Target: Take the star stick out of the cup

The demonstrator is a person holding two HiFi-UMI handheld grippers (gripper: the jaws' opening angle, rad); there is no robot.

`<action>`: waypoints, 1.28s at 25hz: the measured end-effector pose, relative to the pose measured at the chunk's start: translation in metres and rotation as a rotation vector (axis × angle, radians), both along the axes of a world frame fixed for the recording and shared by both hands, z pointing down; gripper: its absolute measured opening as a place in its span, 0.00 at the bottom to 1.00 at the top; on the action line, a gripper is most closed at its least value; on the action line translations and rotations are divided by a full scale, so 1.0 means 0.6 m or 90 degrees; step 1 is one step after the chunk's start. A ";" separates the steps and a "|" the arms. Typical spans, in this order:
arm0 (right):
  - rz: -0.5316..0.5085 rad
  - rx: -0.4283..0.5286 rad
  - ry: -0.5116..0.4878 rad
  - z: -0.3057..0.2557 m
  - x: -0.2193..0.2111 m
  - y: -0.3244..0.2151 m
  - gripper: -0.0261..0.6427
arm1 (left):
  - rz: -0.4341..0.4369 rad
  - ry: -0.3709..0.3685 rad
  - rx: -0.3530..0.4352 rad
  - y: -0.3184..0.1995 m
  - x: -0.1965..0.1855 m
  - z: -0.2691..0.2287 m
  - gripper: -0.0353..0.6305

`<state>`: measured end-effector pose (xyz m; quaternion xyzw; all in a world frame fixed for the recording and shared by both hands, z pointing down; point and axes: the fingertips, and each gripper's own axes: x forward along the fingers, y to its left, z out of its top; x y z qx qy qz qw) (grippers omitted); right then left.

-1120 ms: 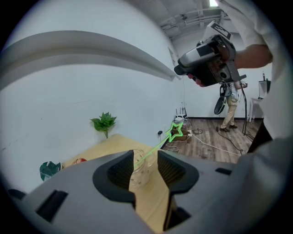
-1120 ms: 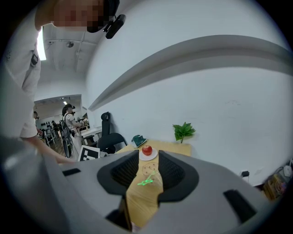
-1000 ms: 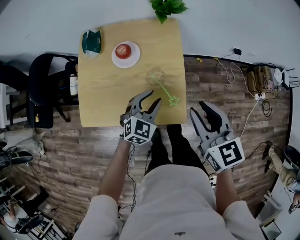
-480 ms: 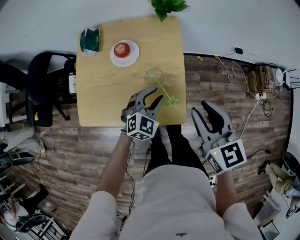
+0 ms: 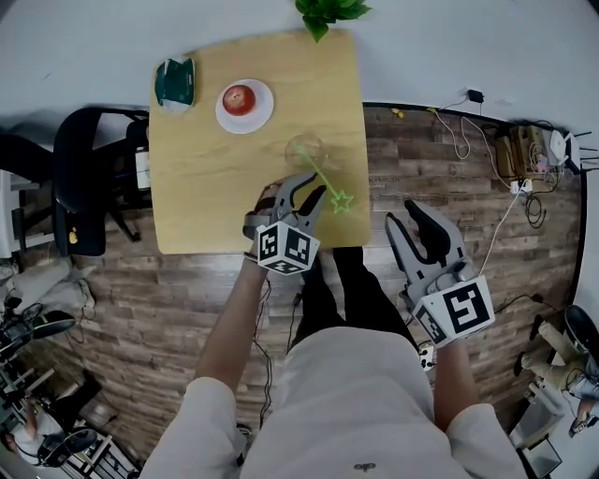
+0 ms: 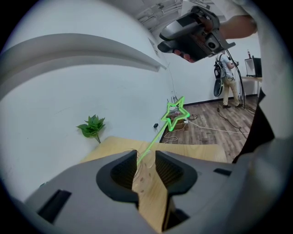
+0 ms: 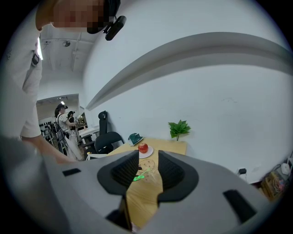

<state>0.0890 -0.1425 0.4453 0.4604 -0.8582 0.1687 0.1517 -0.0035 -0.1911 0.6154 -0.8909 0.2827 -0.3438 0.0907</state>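
Here, star stick (image 6: pixel 154 140) passes between left gripper (image 6: pixel 145 155) jaws.

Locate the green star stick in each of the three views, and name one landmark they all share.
Head view: the star stick is just above centre, leaning out of the clear cup.
Left gripper view: the stick is at centre, slanting up and right, with the star on top.
Right gripper view: the stick is small and just below centre.
Shared landmark: the leafy plant at the far edge of the wooden table; it shows in the left gripper view and the right gripper view.
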 end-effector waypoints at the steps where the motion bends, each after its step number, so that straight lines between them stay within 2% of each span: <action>1: 0.001 0.000 0.000 0.000 0.001 0.000 0.22 | 0.002 -0.001 0.002 -0.001 0.002 0.000 0.23; 20: 0.007 -0.007 0.001 0.005 0.008 0.002 0.22 | 0.008 -0.010 0.023 -0.007 0.012 0.001 0.10; 32: 0.016 -0.006 0.000 0.000 0.009 0.005 0.21 | 0.014 -0.014 0.025 -0.008 0.011 -0.001 0.10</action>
